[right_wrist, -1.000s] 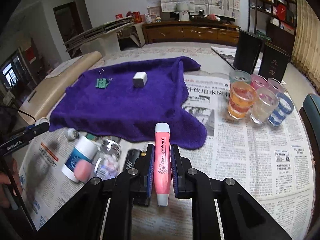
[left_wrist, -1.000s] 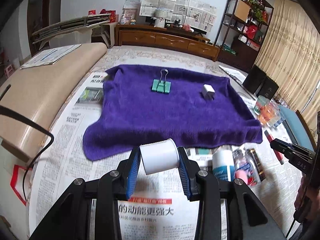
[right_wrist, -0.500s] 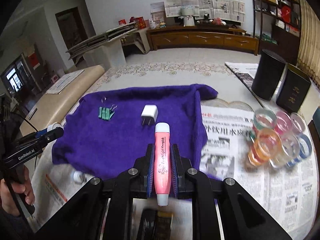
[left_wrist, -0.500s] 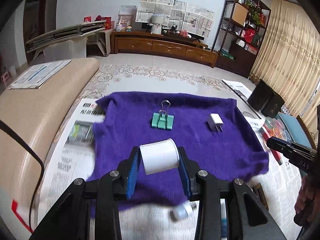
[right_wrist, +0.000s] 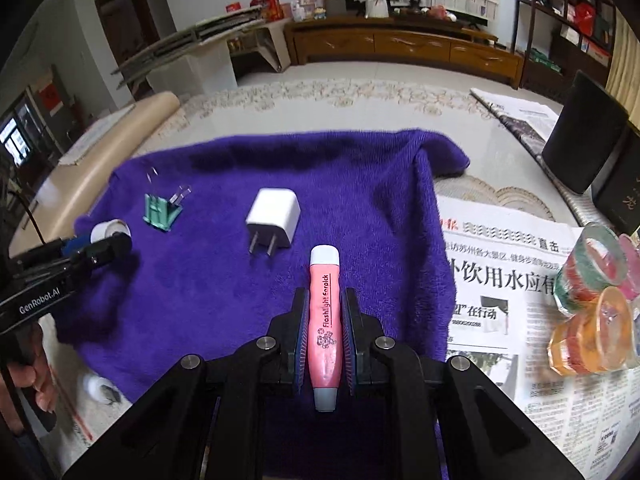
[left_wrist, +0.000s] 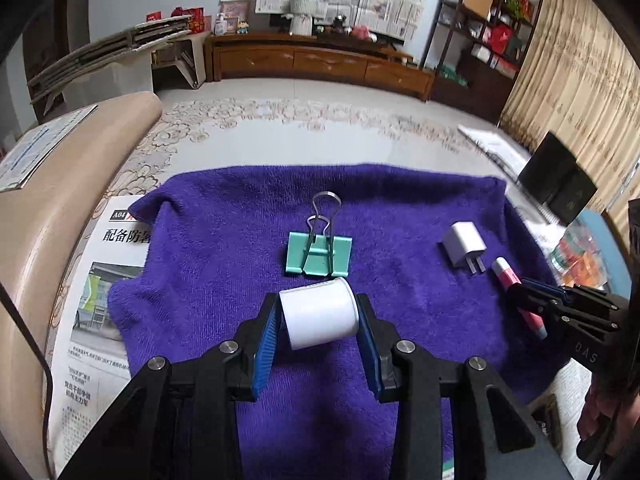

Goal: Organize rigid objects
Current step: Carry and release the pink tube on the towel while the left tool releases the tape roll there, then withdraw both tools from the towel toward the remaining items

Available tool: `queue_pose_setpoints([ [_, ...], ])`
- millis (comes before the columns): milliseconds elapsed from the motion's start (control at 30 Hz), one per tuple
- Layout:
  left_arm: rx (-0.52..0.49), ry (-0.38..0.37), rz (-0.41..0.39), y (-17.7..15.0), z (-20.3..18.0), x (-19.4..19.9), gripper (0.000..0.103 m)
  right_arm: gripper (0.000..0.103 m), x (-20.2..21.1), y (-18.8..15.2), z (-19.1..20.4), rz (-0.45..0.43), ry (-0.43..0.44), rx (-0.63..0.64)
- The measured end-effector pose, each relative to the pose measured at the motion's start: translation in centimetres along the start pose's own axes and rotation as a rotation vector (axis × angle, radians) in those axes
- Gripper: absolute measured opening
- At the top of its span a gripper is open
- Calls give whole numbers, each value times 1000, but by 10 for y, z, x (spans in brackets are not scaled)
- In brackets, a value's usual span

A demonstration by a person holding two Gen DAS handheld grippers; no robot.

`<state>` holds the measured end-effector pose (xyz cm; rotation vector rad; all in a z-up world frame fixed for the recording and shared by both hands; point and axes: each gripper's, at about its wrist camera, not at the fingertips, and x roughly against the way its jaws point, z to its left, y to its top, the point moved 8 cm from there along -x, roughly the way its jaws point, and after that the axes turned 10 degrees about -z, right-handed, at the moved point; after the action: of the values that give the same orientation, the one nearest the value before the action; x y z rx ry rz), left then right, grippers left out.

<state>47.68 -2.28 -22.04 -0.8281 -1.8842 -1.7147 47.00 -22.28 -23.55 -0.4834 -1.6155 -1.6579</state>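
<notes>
Two grippers loaded, both above purple terry towel (left_wrist: pixel 224 248).

Left wrist view: left gripper (left_wrist: pixel 318 322) clamps white plastic cylinder (left_wrist: pixel 319 314), axis lying across jaws; teal metal binder clip (left_wrist: pixel 319 254) just ahead on towel, white plug adapter (left_wrist: pixel 464 244) further right.

Right wrist view: right gripper (right_wrist: pixel 325 328) pinches pink plastic flashlight pen (right_wrist: pixel 325 316), long axis along fingers, tip toward adapter (right_wrist: pixel 273 218); free towel beneath. Judgement: lower, release.

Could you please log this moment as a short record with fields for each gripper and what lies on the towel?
left gripper: shut on white spool, above the purple towel
right gripper: shut on pink flashlight pen, over the towel
on towel: green binder clip, white charger plug
off towel: coloured tape rolls on newspaper
</notes>
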Motion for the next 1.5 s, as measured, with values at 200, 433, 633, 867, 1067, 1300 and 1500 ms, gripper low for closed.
queue_pose_setpoints([
  [200, -24, 29, 29, -10, 0, -3, 35, 16, -3, -5, 1, 6, -33, 39],
  [433, -46, 32, 33, -14, 0, -4, 35, 16, -3, -6, 4, 13, -60, 102],
  [633, -95, 50, 18, -17, -2, -4, 35, 17, -2, -6, 3, 7, -50, 103],
  [867, -72, 38, 20, -15, 0, -4, 36, 38, 2, -2, -2, -18, 0, 35],
  [1067, -46, 40, -48, -7, 4, 20, 82, 97, 31, 9, 7, -76, -7, 40],
  [1300, 10, -19, -80, -7, -1, 63, 102, 103, 77, 6, 11, -103, -29, 26],
  [1500, 24, -16, -47, -42, -7, 93, 102, 103, 114, -24, 4, -117, -56, 16],
])
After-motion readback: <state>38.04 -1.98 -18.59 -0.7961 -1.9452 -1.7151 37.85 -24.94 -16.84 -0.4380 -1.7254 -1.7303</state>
